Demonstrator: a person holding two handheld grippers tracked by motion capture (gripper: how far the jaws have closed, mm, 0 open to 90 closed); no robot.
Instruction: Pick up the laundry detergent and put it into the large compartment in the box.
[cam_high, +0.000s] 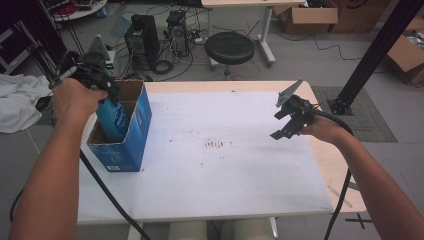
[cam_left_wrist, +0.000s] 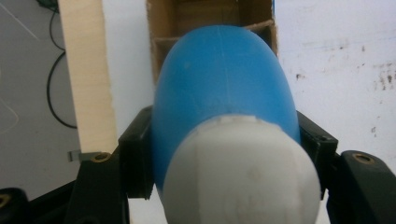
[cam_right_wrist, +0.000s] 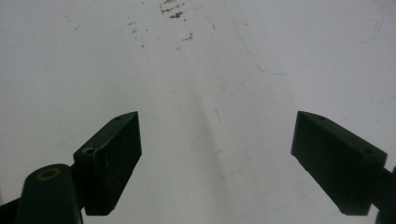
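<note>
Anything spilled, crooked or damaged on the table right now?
Mostly fine. Brownish specks stain the middle of the white table, dried marks rather than a fresh spill. The blue bottle leans tilted into the blue box, held by the left gripper. No damage shows.

White table (cam_high: 225, 165) under my hands.
A blue open-topped box (cam_high: 125, 145) stands on it below my left gripper (cam_high: 107, 85); brown stains (cam_high: 216, 144) lie toward my right gripper (cam_high: 286, 120).
</note>
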